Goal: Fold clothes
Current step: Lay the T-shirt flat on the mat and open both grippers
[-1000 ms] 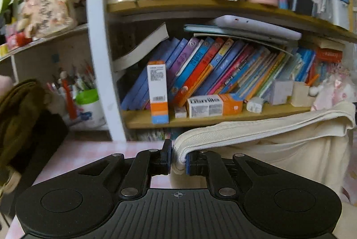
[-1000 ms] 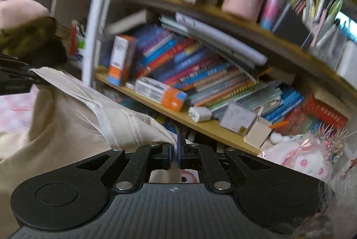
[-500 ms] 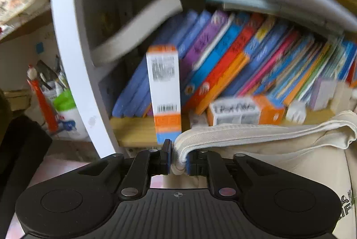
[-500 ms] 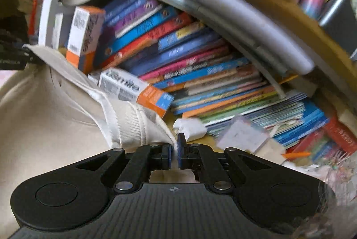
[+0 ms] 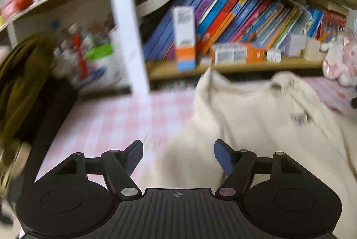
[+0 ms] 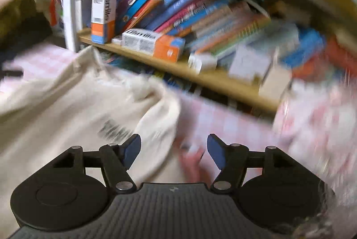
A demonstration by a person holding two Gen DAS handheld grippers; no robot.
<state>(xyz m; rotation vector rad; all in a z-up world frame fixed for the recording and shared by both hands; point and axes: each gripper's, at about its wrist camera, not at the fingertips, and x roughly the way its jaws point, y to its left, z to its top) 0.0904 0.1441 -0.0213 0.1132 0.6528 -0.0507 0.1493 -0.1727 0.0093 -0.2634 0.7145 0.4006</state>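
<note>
A cream sweatshirt with a small dark print lies spread on the pink checked tablecloth, its far edge near the bookshelf. It also shows in the right wrist view, blurred. My left gripper is open and empty, just above the garment's near left part. My right gripper is open and empty over the garment's right edge and the pink cloth.
A wooden bookshelf with leaning books and small boxes stands right behind the garment. A white shelf post rises at the back left. A pile of olive and dark clothes lies at the left. A pink plush toy sits at the right.
Both grippers have opened and let go of the sweatshirt's ribbed edge. The garment has dropped onto the table, and both grippers have drawn back from the shelf.
</note>
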